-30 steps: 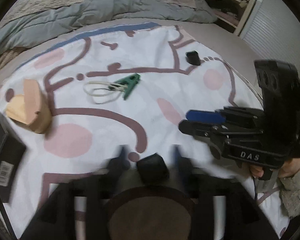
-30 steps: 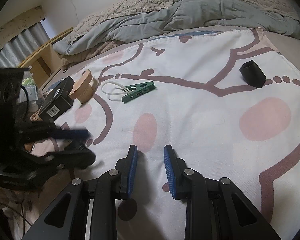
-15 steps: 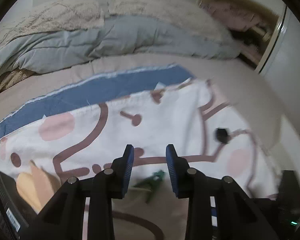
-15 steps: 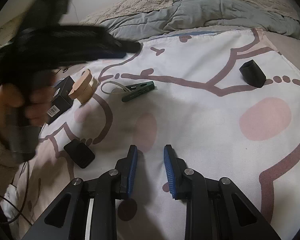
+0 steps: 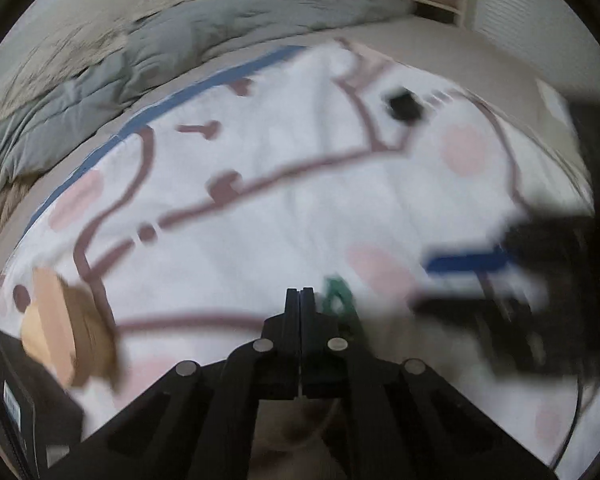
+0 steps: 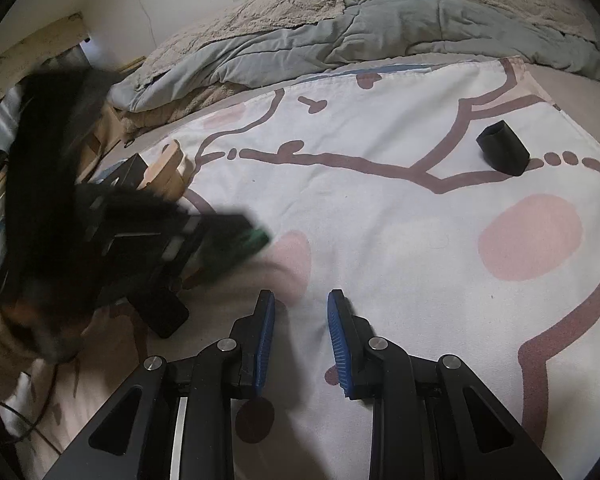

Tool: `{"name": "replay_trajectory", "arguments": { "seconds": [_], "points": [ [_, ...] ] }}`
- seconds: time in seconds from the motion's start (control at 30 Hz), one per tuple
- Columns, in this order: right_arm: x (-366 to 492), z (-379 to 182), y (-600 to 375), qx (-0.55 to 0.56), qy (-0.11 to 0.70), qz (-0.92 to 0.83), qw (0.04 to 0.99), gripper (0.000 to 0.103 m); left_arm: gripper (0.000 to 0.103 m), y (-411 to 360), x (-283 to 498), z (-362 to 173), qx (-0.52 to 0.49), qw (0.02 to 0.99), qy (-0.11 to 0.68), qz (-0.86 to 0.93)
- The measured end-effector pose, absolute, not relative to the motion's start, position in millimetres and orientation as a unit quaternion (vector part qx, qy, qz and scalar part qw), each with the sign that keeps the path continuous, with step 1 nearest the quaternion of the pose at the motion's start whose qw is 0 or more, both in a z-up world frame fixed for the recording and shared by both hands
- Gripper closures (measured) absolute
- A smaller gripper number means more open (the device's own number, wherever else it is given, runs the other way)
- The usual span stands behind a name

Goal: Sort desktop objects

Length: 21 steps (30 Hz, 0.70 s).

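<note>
1. Sorting has barely got going, as far as I can judge: the things lie scattered over the white bedsheet with pink blobs and brown lines (image 6: 380, 216), with no gathered pile in view.
2. The left gripper (image 5: 300, 294) has its jaws pressed flat together with nothing visible between them. It hangs low beside the green plastic clothes peg (image 5: 338, 300), whose tip shows just right of the closed fingers. In the right wrist view the peg (image 6: 254, 240) pokes out from under that blurred tool, so whether it is touched I cannot tell.
3. The right gripper (image 6: 300, 312) hovers over bare sheet with a narrow gap between its blue pads (image 6: 266, 344), holding nothing.
4. Left to handle, it seems:
   - the black tapered plastic cap (image 6: 504, 150), alone far across the sheet, well apart from everything else;
   - the flat black pouch-like item (image 6: 164, 312) near the left tool;
   - the pale wooden stand (image 5: 60, 336) by the sheet's edge, just beside the black cardboard box (image 5: 16, 396).
5. The white cord loop is hidden.
</note>
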State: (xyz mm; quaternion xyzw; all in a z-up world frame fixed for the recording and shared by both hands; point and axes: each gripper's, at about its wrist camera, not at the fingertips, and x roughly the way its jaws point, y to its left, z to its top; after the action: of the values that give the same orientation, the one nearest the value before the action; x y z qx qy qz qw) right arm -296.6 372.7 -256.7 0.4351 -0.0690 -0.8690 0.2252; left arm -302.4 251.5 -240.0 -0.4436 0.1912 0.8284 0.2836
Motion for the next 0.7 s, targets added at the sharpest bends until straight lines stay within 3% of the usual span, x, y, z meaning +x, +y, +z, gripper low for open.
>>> {"name": "replay_trajectory", "arguments": {
  "seconds": [0.03,0.3,0.33,0.4,0.43,0.47,0.53,0.6,0.7],
  "points": [
    [-296.9,-256.7,372.5,0.435,-0.067,-0.869,0.224,0.076,0.102,250.1,-295.0,-239.3,-0.445,0.292,0.190,0.825],
    [-297.6,-258.2,374.0,0.434,-0.072,-0.868,0.228,0.073,0.102,243.4,-241.2,-225.4,-0.476,0.363,0.126,0.791],
    [-297.6,-258.3,374.4,0.434,-0.077,-0.866,0.236,0.069,0.102,244.6,-236.6,-223.2,-0.475,0.368,0.125,0.790],
    [-296.5,-257.2,372.0,0.430,-0.084,-0.859,0.264,0.043,0.102,241.8,-228.6,-216.2,-0.470,0.369,0.121,0.793],
    [-295.6,-256.6,368.2,0.428,-0.080,-0.856,0.277,0.037,0.102,237.5,-228.1,-212.8,-0.468,0.368,0.113,0.796],
    [-294.3,-255.8,362.5,0.428,-0.069,-0.856,0.283,0.029,0.099,231.8,-226.6,-208.8,-0.466,0.365,0.104,0.799],
    [-291.1,-254.5,350.8,0.429,-0.034,-0.861,0.272,0.027,0.090,217.6,-226.6,-200.7,-0.465,0.355,0.079,0.807],
    [-287.3,-254.0,341.7,0.428,-0.002,-0.866,0.260,0.024,0.072,201.6,-225.1,-192.9,-0.460,0.351,0.050,0.814],
    [-287.0,-254.8,338.8,0.428,0.008,-0.866,0.259,0.023,0.067,181.3,-216.2,-186.0,-0.450,0.352,0.024,0.820]
  ]
}}
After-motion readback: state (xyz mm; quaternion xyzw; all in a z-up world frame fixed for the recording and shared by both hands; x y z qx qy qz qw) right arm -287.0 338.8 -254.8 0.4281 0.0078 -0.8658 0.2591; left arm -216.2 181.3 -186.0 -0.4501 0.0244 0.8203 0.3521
